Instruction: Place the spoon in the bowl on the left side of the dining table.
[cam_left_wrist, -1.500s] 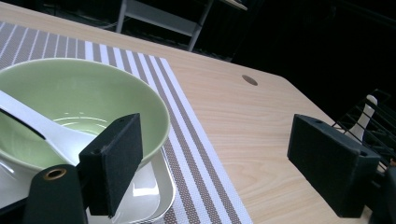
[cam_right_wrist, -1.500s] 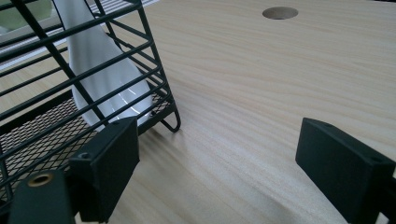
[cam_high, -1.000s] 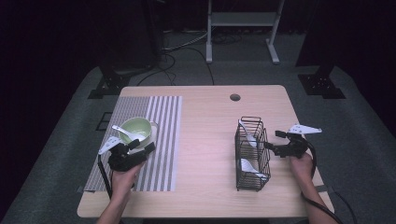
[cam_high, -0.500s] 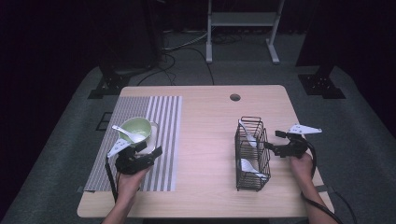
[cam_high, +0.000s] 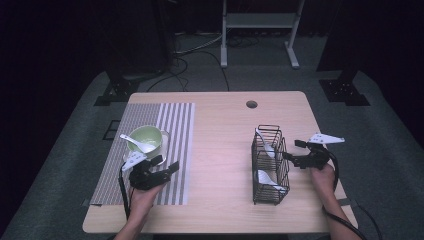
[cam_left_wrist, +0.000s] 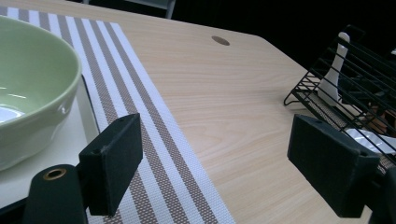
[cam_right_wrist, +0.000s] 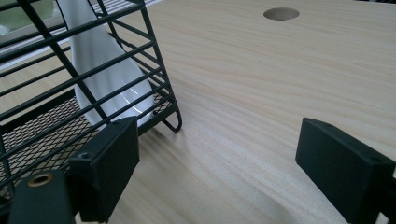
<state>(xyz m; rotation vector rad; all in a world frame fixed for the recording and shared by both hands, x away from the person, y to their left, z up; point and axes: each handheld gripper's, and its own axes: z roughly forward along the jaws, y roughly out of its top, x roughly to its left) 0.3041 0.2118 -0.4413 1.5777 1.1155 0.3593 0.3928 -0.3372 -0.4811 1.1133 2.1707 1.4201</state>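
Far left of the bench (cam_high: 225, 125) a striped mat (cam_high: 170, 130) carries a green bowl (cam_high: 145, 140) on a white plate (cam_left_wrist: 56, 154), a white spoon (cam_high: 137, 144) lying in the bowl with its handle over the left rim. Just in front of the bowl, over the mat, the left claw (cam_high: 167, 167) is spread wide, holding nothing; in the left gripper view its jaws frame bare mat and wood, the bowl off to the left. Mid bench is bare wood with a round hole (cam_high: 251, 104) near the far edge. Right of centre stands a black wire basket (cam_high: 270, 165) with two more white spoons: the far spoon (cam_high: 265, 142) leaning upright at the far end, the near spoon (cam_high: 267, 180) lying low at the near end. Right claw (cam_high: 292, 150) sits just beside the basket's right wall, spread wide, empty; in the right gripper view one jaw is almost against the basket corner, cannot tell if it touches. Judgement: spoons look glazed ceramic, so light, stiff, slippery, and they chip if dropped. Best hold is across the narrow handle, not the wide scoop. The upright far spoon is the easier take, its handle top poking above the wires; mind the wire when lifting it out
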